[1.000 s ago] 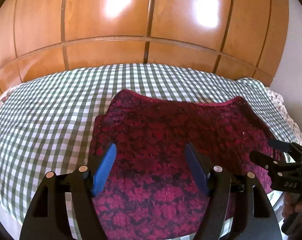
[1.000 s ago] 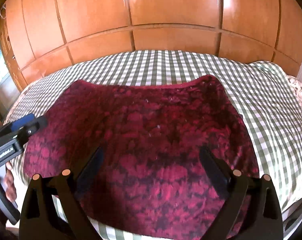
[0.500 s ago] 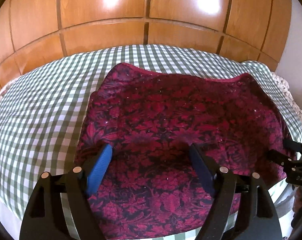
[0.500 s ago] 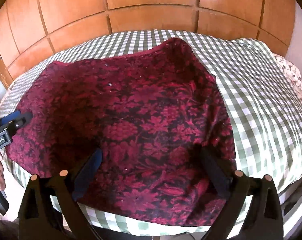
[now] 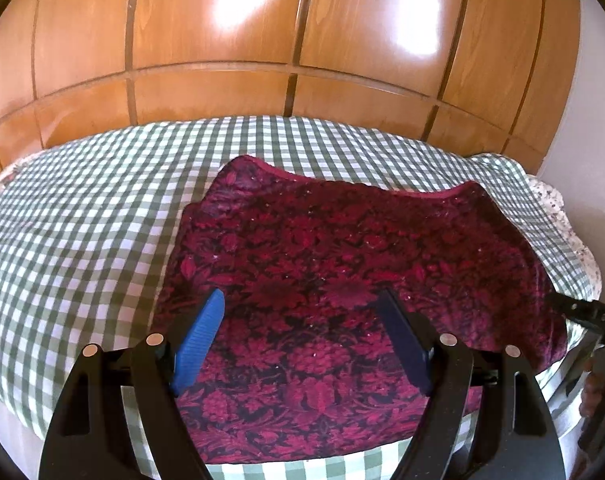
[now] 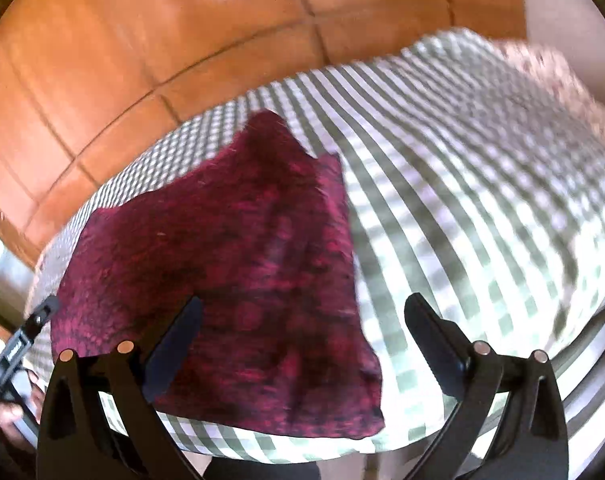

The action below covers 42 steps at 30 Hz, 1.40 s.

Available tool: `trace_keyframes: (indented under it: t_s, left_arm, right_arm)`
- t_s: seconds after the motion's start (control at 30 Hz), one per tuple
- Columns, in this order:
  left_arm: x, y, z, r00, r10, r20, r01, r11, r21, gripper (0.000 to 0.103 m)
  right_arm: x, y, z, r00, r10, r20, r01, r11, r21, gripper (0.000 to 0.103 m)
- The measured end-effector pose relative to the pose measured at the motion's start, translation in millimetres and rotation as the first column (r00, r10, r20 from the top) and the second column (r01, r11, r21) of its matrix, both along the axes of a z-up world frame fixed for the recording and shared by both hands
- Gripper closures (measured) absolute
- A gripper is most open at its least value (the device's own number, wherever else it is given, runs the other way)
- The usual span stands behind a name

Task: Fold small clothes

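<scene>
The garment (image 5: 342,280) is a thick cloth, dark red with a black floral pattern, its surface plush and matt, with tiny pale specks that catch the light; a plain red trim runs along its far edge. It lies on a bedcover (image 5: 82,240) of thin woven cotton-like cloth in green and white checks, matt and lightly creased. Behind stands wooden panelling (image 5: 262,40), orange-brown, smooth and glossy, with bright window glare on it and dark grooves between panels. The left gripper (image 5: 302,312) has matt black plastic arms with small metal pins, and its pads (image 5: 200,336) are ribbed blue rubbery material. The right gripper (image 6: 302,320) looks the same black plastic.
</scene>
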<state>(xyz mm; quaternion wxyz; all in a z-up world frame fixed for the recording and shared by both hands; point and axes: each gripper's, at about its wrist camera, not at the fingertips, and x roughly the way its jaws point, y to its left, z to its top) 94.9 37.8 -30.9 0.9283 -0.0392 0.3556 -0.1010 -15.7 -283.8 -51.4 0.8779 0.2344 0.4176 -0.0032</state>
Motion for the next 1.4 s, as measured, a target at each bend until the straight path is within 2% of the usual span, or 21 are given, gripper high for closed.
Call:
trace_keyframes:
  t_s: [0.17, 0.23, 0.3, 0.43, 0.5, 0.57, 0.6, 0.67, 0.77, 0.87, 0.93, 1.03, 1.1, 1.23, 1.37, 1.4]
  left_arm:
    - [8.3, 2.7, -11.8, 0.998, -0.008, -0.069, 0.006, 0.999, -0.040, 0.025]
    - [9.3, 3.1, -13.3, 0.997, -0.013, -0.075, 0.010, 0.999, -0.044, 0.024]
    - [11.2, 1.1, -15.1, 0.996, -0.023, -0.085, 0.021, 0.999, -0.033, 0.024]
    - [14.1, -1.5, -19.1, 0.994, -0.044, -0.100, 0.042, 0.999, -0.028, 0.024]
    - [15.2, -0.7, -20.9, 0.992, -0.058, -0.113, 0.054, 0.998, -0.038, 0.024]
    - [17.6, 3.9, -22.8, 0.990, -0.065, -0.128, 0.056, 0.996, -0.075, 0.025]
    - [18.9, 5.5, -23.3, 0.989, -0.067, -0.134, 0.055, 0.994, -0.092, 0.024]
    - [21.9, 10.3, -25.1, 0.986, -0.077, -0.146, 0.059, 0.990, -0.125, 0.024]
    - [22.8, 16.0, -27.5, 0.984, -0.094, -0.153, 0.067, 0.983, -0.172, 0.024]
    - [25.4, 25.5, -29.1, 0.982, -0.111, -0.154, 0.073, 0.970, -0.234, 0.024]
    - [25.0, 29.3, -29.4, 0.981, -0.122, -0.150, 0.080, 0.961, -0.264, 0.024]
    - [20.7, 29.2, -30.7, 0.982, -0.131, -0.137, 0.093, 0.962, -0.258, 0.024]
    - [19.2, 31.4, -28.8, 0.982, -0.141, -0.129, 0.102, 0.957, -0.270, 0.024]
    - [10.5, 75.1, -15.3, 0.985, -0.132, -0.108, 0.077, 0.910, -0.408, 0.027]
    - [-8.9, 141.6, -1.1, 0.997, -0.007, -0.082, -0.032, 0.883, -0.469, 0.028]
    - [-15.6, 158.9, 2.4, 0.997, 0.015, -0.074, -0.050, 0.866, -0.497, 0.028]
  right_arm:
    - [-2.7, -10.2, -34.3, 0.997, 0.025, -0.069, -0.012, 0.983, 0.184, 0.002]
    - [-4.4, -6.4, -32.4, 0.997, 0.052, -0.052, -0.041, 0.981, 0.191, 0.002]
    - [-3.6, 0.7, -30.4, 0.994, 0.109, -0.032, -0.097, 0.963, 0.251, 0.003]
    - [-0.7, 16.1, -31.7, 0.984, 0.177, -0.035, -0.159, 0.942, 0.295, 0.005]
    - [0.7, 19.2, -31.2, 0.981, 0.191, -0.042, -0.170, 0.939, 0.298, 0.012]
    - [1.1, 20.3, -30.2, 0.977, 0.208, -0.038, -0.182, 0.919, 0.350, 0.054]
    - [1.5, 23.8, -25.9, 0.975, 0.220, -0.025, -0.196, 0.908, 0.371, 0.057]
    - [3.4, 34.9, -9.7, 0.970, 0.241, 0.005, -0.231, 0.921, 0.313, 0.066]
    - [4.4, 49.8, 20.6, 0.961, 0.266, 0.074, -0.276, 0.924, 0.263, 0.070]
    - [6.5, 74.3, 59.5, 0.936, 0.317, 0.156, -0.343, 0.921, 0.185, 0.072]
    - [7.8, 102.9, 85.7, 0.902, 0.380, 0.204, -0.408, 0.905, 0.118, 0.073]
    - [8.1, 152.7, 108.0, 0.843, 0.484, 0.237, -0.505, 0.862, 0.038, 0.075]
    - [9.1, 190.9, 113.0, 0.801, 0.554, 0.227, -0.563, 0.826, -0.027, 0.077]
    - [12.5, 257.3, 104.5, 0.741, 0.652, 0.162, -0.640, 0.758, -0.126, 0.080]
    - [6.7, 311.8, 89.6, 0.683, 0.725, 0.089, -0.688, 0.680, -0.254, 0.081]
    - [6.5, 322.2, 85.9, 0.675, 0.734, 0.075, -0.694, 0.666, -0.274, 0.081]
